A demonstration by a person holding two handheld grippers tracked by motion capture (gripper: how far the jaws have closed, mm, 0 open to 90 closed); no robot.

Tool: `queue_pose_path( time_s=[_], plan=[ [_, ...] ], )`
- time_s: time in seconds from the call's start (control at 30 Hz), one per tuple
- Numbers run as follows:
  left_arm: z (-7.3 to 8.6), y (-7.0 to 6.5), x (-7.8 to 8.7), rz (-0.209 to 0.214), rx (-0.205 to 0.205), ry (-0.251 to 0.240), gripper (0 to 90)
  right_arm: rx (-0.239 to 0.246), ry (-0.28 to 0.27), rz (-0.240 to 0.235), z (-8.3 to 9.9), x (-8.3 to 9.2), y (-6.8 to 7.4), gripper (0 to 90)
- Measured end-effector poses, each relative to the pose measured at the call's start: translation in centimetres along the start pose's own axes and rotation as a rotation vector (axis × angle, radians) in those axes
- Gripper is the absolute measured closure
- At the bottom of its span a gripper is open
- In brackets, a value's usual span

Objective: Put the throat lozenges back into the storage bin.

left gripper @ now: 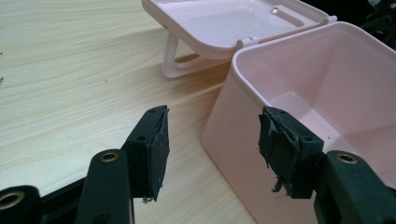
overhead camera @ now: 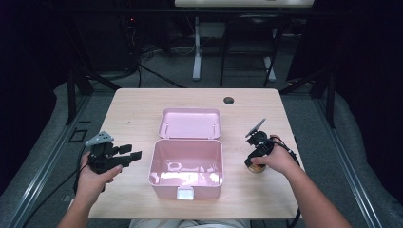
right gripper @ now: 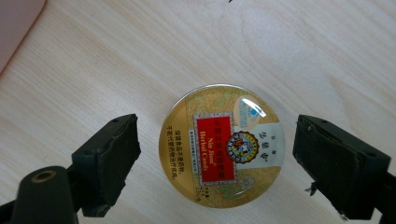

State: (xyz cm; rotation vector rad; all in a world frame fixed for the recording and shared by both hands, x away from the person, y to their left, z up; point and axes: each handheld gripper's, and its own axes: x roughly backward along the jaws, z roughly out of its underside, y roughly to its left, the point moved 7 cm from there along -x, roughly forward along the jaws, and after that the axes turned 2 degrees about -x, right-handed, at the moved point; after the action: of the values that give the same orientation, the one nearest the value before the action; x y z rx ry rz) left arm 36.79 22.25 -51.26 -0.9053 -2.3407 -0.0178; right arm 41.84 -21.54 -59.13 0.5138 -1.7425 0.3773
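A round gold candy tin (right gripper: 224, 144) with a red label lies flat on the wooden table (overhead camera: 133, 114), to the right of the pink box (overhead camera: 186, 164). My right gripper (right gripper: 217, 158) points down over the tin, its jaws standing either side with a gap to each pad, so it is open. In the high view the person's right hand hides most of the tin (overhead camera: 257, 168) under that gripper (overhead camera: 255, 161). The box is open and empty, its lid (overhead camera: 190, 123) tipped back behind it. My left gripper (left gripper: 212, 144) is open, level with the box's left wall (left gripper: 243, 154), holding nothing.
A round cable hole (overhead camera: 228, 100) sits near the table's far edge. A corner of the pink box (right gripper: 14, 23) appears at the top left of the right gripper view. Beyond the table are desk legs and cables on a dark floor.
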Motion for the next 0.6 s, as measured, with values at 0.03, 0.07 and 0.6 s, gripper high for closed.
queue_pose_path(
  time_s=[0.03, 0.07, 0.6],
  plan=[
    [0.0, 0.0, 0.0, 0.000, -0.001, 0.002, 42.9, 0.002, 0.015, 0.002, 0.1, -0.1, 0.0, 14.1],
    [0.0, 0.0, -0.1, -0.001, 0.001, 0.002, 42.9, 0.004, 0.020, 0.006, 0.2, -0.3, 0.0, 14.1],
    [0.1, 0.0, -0.1, -0.001, -0.002, 0.004, 42.9, -0.023, 0.075, -0.005, 0.7, -2.2, -0.5, 14.9]
  ],
)
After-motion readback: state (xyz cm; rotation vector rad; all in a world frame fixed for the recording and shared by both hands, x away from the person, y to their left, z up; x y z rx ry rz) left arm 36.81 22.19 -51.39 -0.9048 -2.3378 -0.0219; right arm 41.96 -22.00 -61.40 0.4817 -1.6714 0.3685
